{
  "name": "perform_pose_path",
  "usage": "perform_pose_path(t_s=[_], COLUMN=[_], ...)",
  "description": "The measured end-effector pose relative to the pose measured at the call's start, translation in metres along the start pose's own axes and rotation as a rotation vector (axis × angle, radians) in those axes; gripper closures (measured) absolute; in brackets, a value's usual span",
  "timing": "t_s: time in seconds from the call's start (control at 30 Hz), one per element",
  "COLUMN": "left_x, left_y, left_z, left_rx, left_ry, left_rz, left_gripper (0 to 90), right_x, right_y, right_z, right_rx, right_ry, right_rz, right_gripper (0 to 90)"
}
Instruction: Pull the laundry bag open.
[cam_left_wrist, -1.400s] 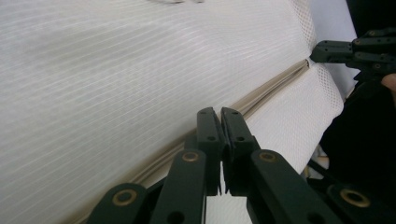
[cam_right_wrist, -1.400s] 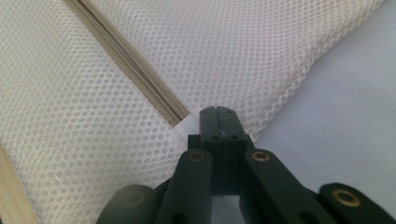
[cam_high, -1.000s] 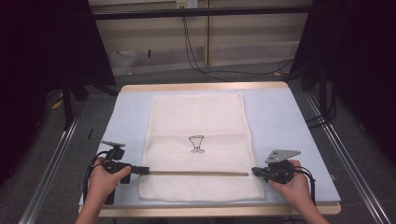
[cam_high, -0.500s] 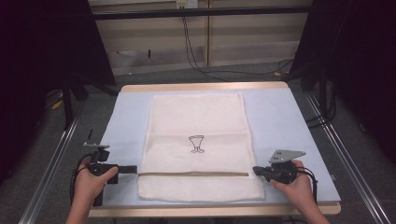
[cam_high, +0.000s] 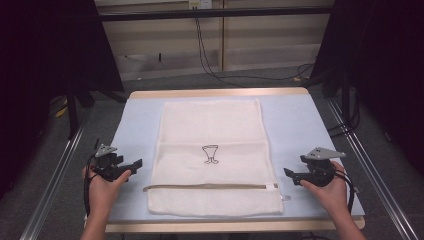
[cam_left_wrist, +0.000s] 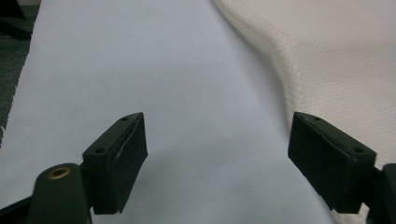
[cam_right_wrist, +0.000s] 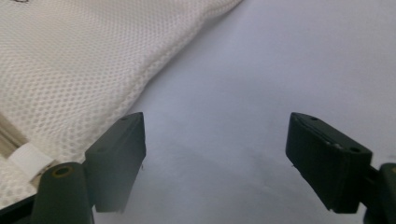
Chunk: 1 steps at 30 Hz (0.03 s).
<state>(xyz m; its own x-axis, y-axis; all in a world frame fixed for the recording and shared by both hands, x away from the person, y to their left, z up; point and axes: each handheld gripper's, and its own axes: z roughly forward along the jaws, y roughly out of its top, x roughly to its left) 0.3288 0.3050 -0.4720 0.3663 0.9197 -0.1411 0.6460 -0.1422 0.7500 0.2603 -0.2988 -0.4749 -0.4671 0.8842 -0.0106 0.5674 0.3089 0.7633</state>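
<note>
Near the front edge of the table (cam_high: 125, 120), left gripper (cam_high: 131, 165) and right gripper (cam_high: 291, 174) held low at either side, jaws just opened wide with nothing between them, only pale blue surface. Between them, flat on the table and just clear of both, white mesh laundry bag (cam_high: 212, 160), zipper (cam_high: 207, 186) running across near its front edge. Farther back, a small goblet print (cam_high: 210, 153) at the bag's middle, its far edge close to the table's back edge.
</note>
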Motion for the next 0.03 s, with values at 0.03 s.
perform_pose_path(t_s=[0.03], left_x=[-0.0001], left_y=[-0.0003], left_z=[0.0026], left_rx=[0.009], left_ry=[0.011], left_rz=[0.009], left_gripper=[18.8], right_x=[-0.0018], right_y=[-0.0001], right_z=[0.0009], right_rx=[0.011], right_ry=[-0.007], right_rz=[0.013], right_gripper=[18.2])
